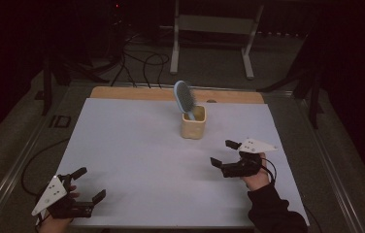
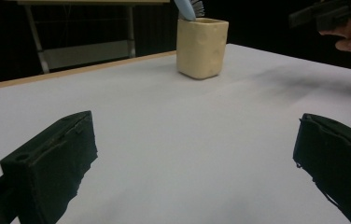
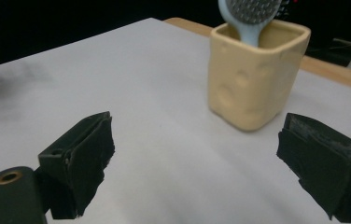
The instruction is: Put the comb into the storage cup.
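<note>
A cream square cup (image 1: 193, 123) (image 2: 201, 46) (image 3: 255, 72) stands toward the back of the white table sheet (image 1: 137, 155). A light blue hairbrush (image 1: 184, 98) (image 3: 252, 16) leans in it, handle down and head up. My right gripper (image 1: 224, 153) (image 3: 197, 158) hovers open a little to the right and in front of the cup, nothing between its jaws. My left gripper (image 1: 89, 183) (image 2: 197, 163) sits open at the front left corner, far from the cup and holding nothing. The other hand and its gripper (image 2: 337, 23) appear at the top right of the left gripper view.
A wooden strip (image 1: 122, 92) edges the table's back. Behind it stand a white metal frame (image 1: 214, 29) and loose cables (image 1: 141, 63) on the floor. A metal rail (image 1: 25, 155) runs along the table's left side.
</note>
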